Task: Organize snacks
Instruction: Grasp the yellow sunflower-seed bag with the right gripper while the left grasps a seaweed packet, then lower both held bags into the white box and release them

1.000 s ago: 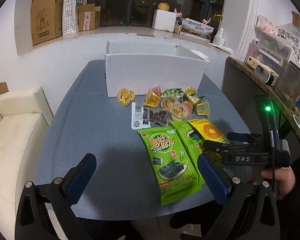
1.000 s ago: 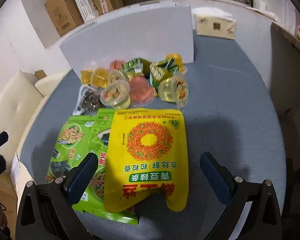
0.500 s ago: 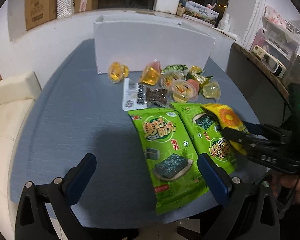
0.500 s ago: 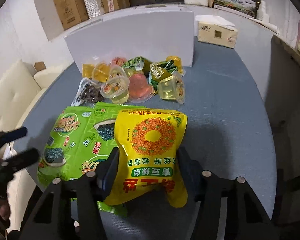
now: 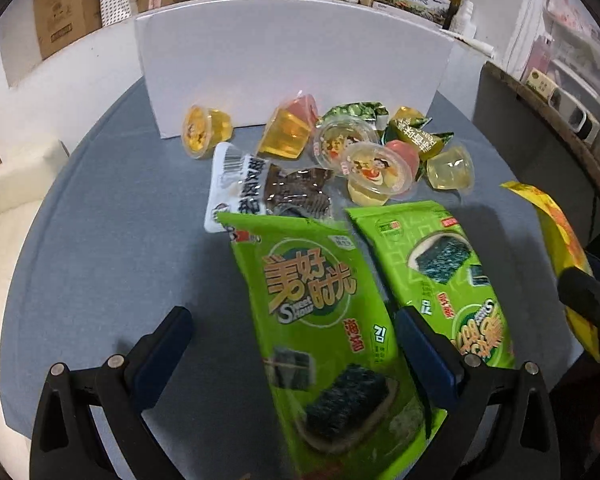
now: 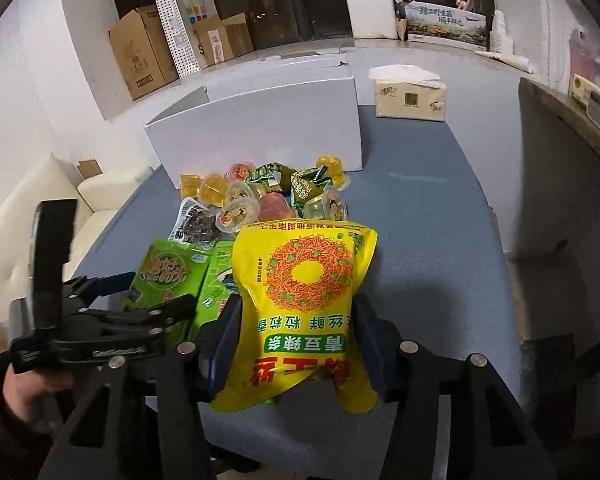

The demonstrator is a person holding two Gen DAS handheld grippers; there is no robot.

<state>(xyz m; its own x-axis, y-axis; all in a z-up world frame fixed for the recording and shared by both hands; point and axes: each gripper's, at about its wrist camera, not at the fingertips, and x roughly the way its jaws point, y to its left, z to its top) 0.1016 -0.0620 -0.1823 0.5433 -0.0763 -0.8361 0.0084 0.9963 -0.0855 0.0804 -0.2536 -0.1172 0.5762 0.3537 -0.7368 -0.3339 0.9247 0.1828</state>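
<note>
right tongs: our right gripper (image 6: 298, 344) is pinching the bright yellow puffy snack bag with the orange ring print (image 6: 304, 304), pads squeezing both its sides, and the bag looks lifted clear of the blue-grey round table (image 6: 428, 240)

left tongs: our left gripper (image 5: 292, 344) is spread wide, pads pressing on nothing, straddling the near end of the green foil seaweed packet (image 5: 320, 320); we'd guess that one's next

second packet: another green seaweed packet (image 5: 440, 276) lies flat just right of the first

the pile: small clear jelly cups (image 5: 376, 172), a see-through pouch of dark dried snack (image 5: 276, 188) and little green wrapped sweets (image 5: 416, 136) sit bunched on the table just in front of the box

the box: white rectangular cardboard box (image 6: 260, 128) at the far side; we can't see inside it, so no clue if anything's in there yet

progress: honestly looks early, one bag in hand and everything else we can see is on the table

left to do: yellow bag presumably goes in the box, then both greens, then the fiddly small stuff
</note>
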